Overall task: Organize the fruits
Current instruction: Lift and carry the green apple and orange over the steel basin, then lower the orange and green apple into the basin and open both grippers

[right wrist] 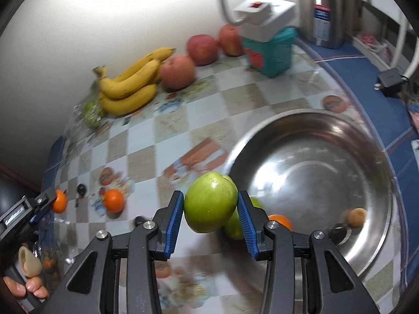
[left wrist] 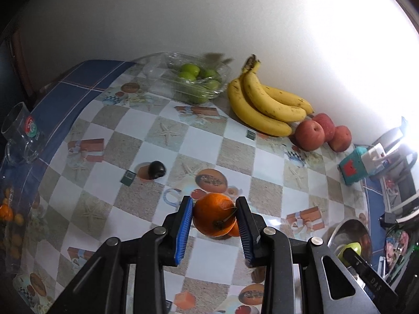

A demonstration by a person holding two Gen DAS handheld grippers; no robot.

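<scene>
Fruits, catalogued largest first.

Bananas (left wrist: 264, 104): a yellow, brown-flecked bunch lying at the back of the worktop (left wrist: 199, 141) against the wall. They are likely soft and easily bruised; you would be wise to take them near the stem crown.

Red apples (left wrist: 310, 134): three sitting just beside the bananas. Firm and weighty by the look of them; grip across the widest part.

Green fruit (right wrist: 210, 201): smooth, glossy and rounded. Your right gripper (right wrist: 211, 218) is holding it across its middle above the worktop, just beside the rim of the steel bowl (right wrist: 366, 141), where a few fruits are already lying. The skin is looking slippery, so avoid squeezing harder than needed.

Orange (left wrist: 214, 214): dimpled rind, with a dark stalk showing. Your left gripper (left wrist: 215, 226) is holding it, jaws narrowed on both sides, over another orange lying on the worktop. Firm, slightly yielding, easy to grip.

Small green fruits (left wrist: 195, 74): resting in a clear plastic tray (left wrist: 209, 93) at the back.

Dark fruit (left wrist: 156, 169): small, shiny, sitting alone mid-worktop; probably delicate.
</scene>
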